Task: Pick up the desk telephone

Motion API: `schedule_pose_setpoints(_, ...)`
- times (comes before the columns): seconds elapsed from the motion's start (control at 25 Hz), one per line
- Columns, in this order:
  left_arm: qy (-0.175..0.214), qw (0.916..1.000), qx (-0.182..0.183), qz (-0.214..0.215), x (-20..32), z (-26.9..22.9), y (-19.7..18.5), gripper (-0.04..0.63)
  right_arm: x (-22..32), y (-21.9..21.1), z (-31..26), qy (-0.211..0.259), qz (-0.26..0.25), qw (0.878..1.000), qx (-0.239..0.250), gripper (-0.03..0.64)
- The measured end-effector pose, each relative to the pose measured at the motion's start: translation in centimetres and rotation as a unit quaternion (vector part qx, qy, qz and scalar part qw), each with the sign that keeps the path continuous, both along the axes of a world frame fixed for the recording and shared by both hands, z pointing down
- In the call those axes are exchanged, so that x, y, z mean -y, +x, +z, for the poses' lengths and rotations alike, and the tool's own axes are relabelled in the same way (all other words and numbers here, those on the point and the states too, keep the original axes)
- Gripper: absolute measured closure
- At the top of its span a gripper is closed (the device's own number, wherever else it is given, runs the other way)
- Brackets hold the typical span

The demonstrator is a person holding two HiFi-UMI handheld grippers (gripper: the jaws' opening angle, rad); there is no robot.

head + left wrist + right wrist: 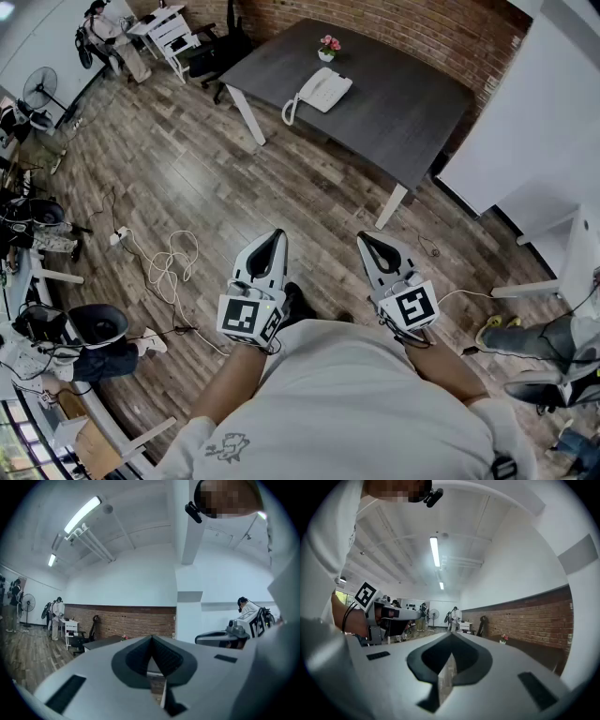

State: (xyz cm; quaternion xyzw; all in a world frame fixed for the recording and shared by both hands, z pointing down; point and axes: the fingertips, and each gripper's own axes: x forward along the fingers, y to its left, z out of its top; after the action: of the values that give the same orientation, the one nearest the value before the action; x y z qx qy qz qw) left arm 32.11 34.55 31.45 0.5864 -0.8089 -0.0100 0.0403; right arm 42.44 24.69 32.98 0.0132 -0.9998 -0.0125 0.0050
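Closest to the lens, a person's white shirt [356,412] is filling the bottom of the head view, with both forearms reaching forward. Left gripper [275,236] and right gripper [366,240] are pointing level, side by side above the wooden floor [187,178] — each with its jaws pressed together, gripping nothing. The white desk telephone [319,91] is sitting on a dark table [412,112] — just beside a small pot of pink flowers [328,45], well apart from both grippers.

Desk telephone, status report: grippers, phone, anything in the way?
Left gripper and right gripper both shut, empty, held level. Desk telephone untouched on dark table ahead. Flower pot beside it; bare floor between.
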Motion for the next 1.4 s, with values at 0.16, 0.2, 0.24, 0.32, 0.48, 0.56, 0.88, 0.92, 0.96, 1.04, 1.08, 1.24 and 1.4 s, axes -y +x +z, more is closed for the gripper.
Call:
schedule_pose_setpoints(0.16, -0.004, 1.0000, 0.004, 0.001, -0.1, 0.1, 0.2, 0.586, 0.1, 0.1, -0.1, -0.003, 0.000, 1.000, 0.001, 0.613)
schedule_pose_setpoints(0.2, -0.005, 1.0000, 0.006, 0.002, -0.1, 0.0, 0.2, 0.586, 0.2, 0.1, -0.1, -0.004, 0.001, 1.000, 0.002, 0.613)
schedule_pose_setpoints(0.24, -0.006, 0.9999, 0.008, 0.002, -0.1, 0.0, 0.2, 0.586, 0.2, 0.1, -0.2, -0.005, 0.002, 1.000, 0.002, 0.613)
schedule_pose_setpoints(0.32, -0.007, 0.9999, 0.010, 0.001, -0.1, -0.2, -0.1, 0.586, 0.3, -0.1, -0.3, -0.005, 0.003, 1.000, 0.005, 0.612)
schedule_pose_setpoints(0.48, -0.006, 0.9999, 0.009, -0.002, -0.3, -0.4, -1.1, 0.586, 0.3, -0.9, -0.5, -0.005, 0.002, 1.000, 0.005, 0.613)
schedule_pose_setpoints(0.56, -0.006, 0.9999, 0.009, -0.002, -0.4, -0.5, -1.4, 0.586, 0.2, -1.2, -0.6, -0.005, 0.002, 1.000, 0.004, 0.612)
schedule_pose_setpoints(0.88, 0.001, 0.9999, 0.000, -0.013, -0.7, -0.5, -4.1, 0.584, 0.3, -3.3, -1.0, -0.010, -0.001, 1.000, 0.008, 0.612)
schedule_pose_setpoints(0.92, 0.001, 0.9999, -0.001, -0.015, -0.8, -0.4, -4.5, 0.584, 0.3, -3.7, -0.9, -0.009, -0.001, 1.000, 0.008, 0.612)
schedule_pose_setpoints(0.96, 0.002, 0.9999, -0.003, -0.015, -0.8, -0.3, -4.9, 0.584, 0.3, -4.0, -0.7, -0.009, -0.001, 1.000, 0.006, 0.611)
schedule_pose_setpoints(1.04, 0.001, 0.9999, -0.005, -0.013, -0.7, -0.1, -5.7, 0.565, 0.4, -4.9, -0.3, -0.011, -0.001, 1.000, 0.002, 0.611)
schedule_pose_setpoints(1.08, 0.000, 0.9999, -0.006, -0.011, -0.6, 0.0, -6.2, 0.545, 0.5, -5.5, -0.2, -0.014, 0.000, 1.000, 0.001, 0.604)
schedule_pose_setpoints(1.24, -0.004, 0.9999, -0.012, 0.007, -0.4, 1.0, -8.7, 0.431, 0.3, -8.7, 0.7, -0.017, -0.005, 1.000, -0.009, 0.535)
schedule_pose_setpoints(1.4, -0.001, 0.9996, -0.024, 0.017, -0.9, 1.9, -12.3, 0.371, -0.4, -13.2, 2.0, -0.034, -0.018, 0.999, -0.030, 0.457)
